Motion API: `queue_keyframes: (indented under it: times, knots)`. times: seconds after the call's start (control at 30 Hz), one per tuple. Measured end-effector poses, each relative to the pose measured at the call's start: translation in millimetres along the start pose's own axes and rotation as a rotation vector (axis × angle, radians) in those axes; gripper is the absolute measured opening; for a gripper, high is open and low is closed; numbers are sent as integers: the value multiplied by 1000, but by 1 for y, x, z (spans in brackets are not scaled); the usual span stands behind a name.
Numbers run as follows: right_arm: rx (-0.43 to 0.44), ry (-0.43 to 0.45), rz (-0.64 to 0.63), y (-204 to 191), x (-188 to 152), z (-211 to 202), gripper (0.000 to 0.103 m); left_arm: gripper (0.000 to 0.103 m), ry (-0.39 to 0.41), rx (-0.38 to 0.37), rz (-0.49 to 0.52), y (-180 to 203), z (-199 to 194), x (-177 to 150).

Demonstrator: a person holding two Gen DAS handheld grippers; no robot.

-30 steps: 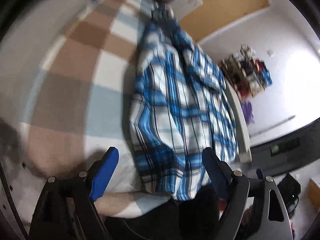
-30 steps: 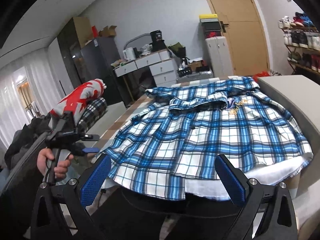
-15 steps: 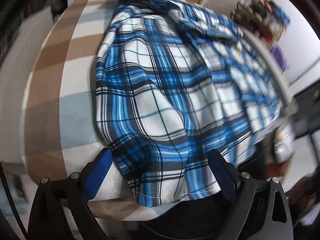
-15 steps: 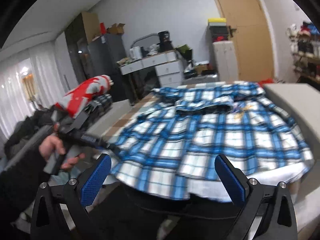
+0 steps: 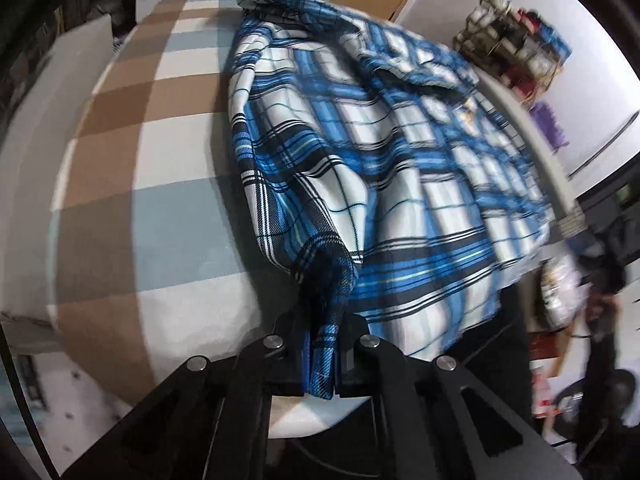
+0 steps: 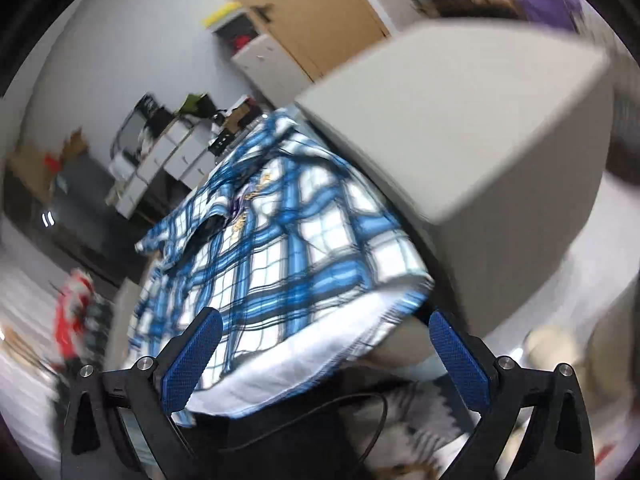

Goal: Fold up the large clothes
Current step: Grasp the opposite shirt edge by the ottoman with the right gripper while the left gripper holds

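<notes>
A blue, white and black plaid shirt (image 5: 380, 160) lies spread on a bed covered by a brown, white and pale blue checked sheet (image 5: 160, 152). My left gripper (image 5: 322, 364) is shut on the shirt's near hem corner, which bunches up between the pads. In the right wrist view the same shirt (image 6: 280, 240) is blurred, its near edge hanging over the bed's white edge (image 6: 304, 364). My right gripper (image 6: 328, 356) stands open just short of that edge, with nothing pinched between its blue pads.
A grey padded headboard (image 6: 480, 120) rises right of the shirt. Drawers and clutter (image 6: 168, 152) stand at the back, a wooden door (image 6: 320, 12) behind. A shoe rack (image 5: 516, 52) is against the far wall. A person's hand (image 5: 600, 312) shows at right.
My left gripper went from wide open to shut on the shirt's hem corner. My right gripper swung right and rolled, now facing the shirt's corner by the headboard.
</notes>
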State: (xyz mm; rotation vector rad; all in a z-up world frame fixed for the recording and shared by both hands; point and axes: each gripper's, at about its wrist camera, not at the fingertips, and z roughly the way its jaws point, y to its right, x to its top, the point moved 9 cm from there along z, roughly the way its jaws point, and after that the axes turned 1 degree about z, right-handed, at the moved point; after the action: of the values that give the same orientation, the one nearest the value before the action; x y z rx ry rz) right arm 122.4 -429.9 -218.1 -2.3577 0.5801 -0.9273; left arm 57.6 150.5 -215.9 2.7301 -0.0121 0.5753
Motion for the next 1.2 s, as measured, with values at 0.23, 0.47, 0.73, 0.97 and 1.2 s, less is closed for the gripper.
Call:
queue_keyframes:
  times: [0.23, 0.47, 0.73, 0.97, 1.2]
  knots:
    - [34, -67, 136, 32, -8, 42, 103, 2, 61, -168, -30, 36, -14, 21]
    - [31, 14, 212, 41, 0, 67, 103, 2, 29, -50, 12, 35, 1, 17]
    - [32, 183, 160, 22, 21, 48, 103, 5, -12, 50, 40, 19, 9, 4]
    - [128, 178, 58, -12, 30, 43, 101, 27, -11, 61, 38, 20, 11, 0]
    - [-161, 92, -68, 4, 31, 60, 41, 54, 1, 66, 33, 19, 9, -1]
